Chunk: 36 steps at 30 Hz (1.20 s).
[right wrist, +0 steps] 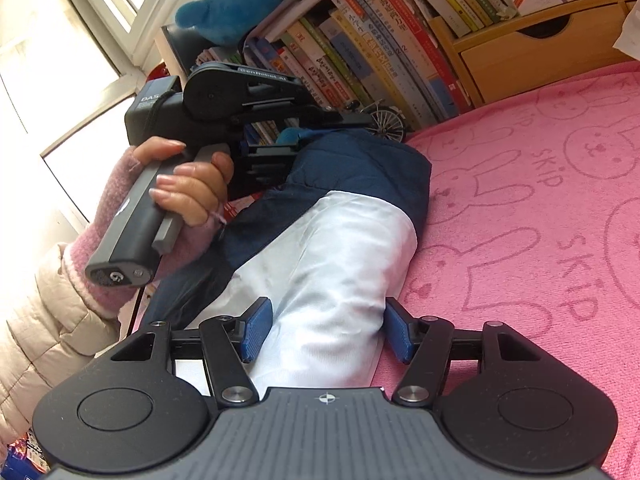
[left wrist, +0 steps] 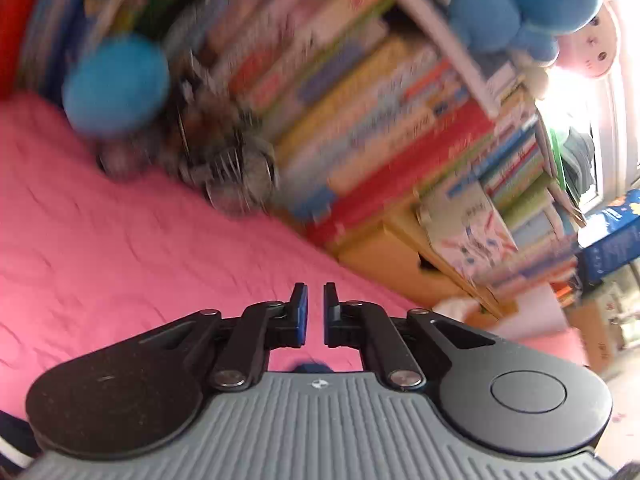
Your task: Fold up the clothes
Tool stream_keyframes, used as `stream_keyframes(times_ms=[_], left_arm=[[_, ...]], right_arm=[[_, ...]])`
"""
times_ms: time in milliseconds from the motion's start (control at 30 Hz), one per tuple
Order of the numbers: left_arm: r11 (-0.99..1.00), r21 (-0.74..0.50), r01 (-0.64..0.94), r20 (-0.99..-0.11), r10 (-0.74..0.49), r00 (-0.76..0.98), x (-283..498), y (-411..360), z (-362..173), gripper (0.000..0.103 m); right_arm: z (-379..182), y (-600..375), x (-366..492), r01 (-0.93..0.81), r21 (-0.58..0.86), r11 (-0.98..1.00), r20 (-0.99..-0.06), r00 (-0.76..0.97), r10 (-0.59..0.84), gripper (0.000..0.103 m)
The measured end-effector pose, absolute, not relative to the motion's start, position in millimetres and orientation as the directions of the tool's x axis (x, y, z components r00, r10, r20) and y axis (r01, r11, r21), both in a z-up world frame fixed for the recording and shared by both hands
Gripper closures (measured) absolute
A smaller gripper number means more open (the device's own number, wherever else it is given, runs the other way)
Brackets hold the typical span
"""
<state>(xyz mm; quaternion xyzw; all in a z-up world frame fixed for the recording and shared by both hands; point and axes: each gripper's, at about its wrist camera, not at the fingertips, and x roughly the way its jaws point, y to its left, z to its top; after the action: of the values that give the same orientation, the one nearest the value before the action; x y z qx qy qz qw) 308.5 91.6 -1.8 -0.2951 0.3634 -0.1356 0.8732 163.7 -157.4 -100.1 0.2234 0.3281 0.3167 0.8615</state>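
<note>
A folded navy and white garment (right wrist: 332, 256) lies on the pink bunny-print bedsheet (right wrist: 540, 200). My right gripper (right wrist: 326, 330) stands open low over its near end, and the white part fills the gap between the blue pads (right wrist: 256, 328). I cannot tell whether the pads press on it. My left gripper (left wrist: 316, 312) is shut to a narrow slit with nothing in it, above the pink sheet (left wrist: 120, 248). In the right wrist view a hand in a pink fingerless glove (right wrist: 188, 188) holds that gripper over the garment's navy far end.
A wooden bookshelf (right wrist: 520, 56) packed with books runs along the bed's far edge. A small model bicycle (right wrist: 386, 118) stands beside it, and blue plush toys (right wrist: 228, 8) sit on top. A bright window (right wrist: 60, 40) is at the left. The left wrist view is blurred.
</note>
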Motion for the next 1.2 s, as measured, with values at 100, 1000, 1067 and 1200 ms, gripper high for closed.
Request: stream_keyframes(times_ms=[100,1000,1067,1200], left_arm=[[0.929,-0.368,0.046,-0.567,-0.263,0.781,269.3,82.6,26.5,0.081],[0.978,0.082,-0.193,-0.494,0.208,0.844,-5.5,150.3,-7.1,0.048],[0.986,0.064,-0.155,-0.486,0.166,0.858,-12.9,140.5,-13.8,0.044],[0.988,0.029,-0.15,-0.517,0.143,0.844,-15.8,135.4,-35.4,0.044]], right_arm=[[-100.9,-161.1,165.7,-0.39,0.617,0.683,-0.413,0.579,0.703,0.04],[-62.7,-232.7,91.4,-0.372,0.599,0.709,-0.206,0.784,0.585,0.017],[-52.8,-225.9,44.1,-0.453,0.495,0.742,-0.213,0.764,0.609,0.011],[-48.0,-192.1,-32.1,-0.574,0.208,0.792,-0.301,0.733,0.61,0.008]])
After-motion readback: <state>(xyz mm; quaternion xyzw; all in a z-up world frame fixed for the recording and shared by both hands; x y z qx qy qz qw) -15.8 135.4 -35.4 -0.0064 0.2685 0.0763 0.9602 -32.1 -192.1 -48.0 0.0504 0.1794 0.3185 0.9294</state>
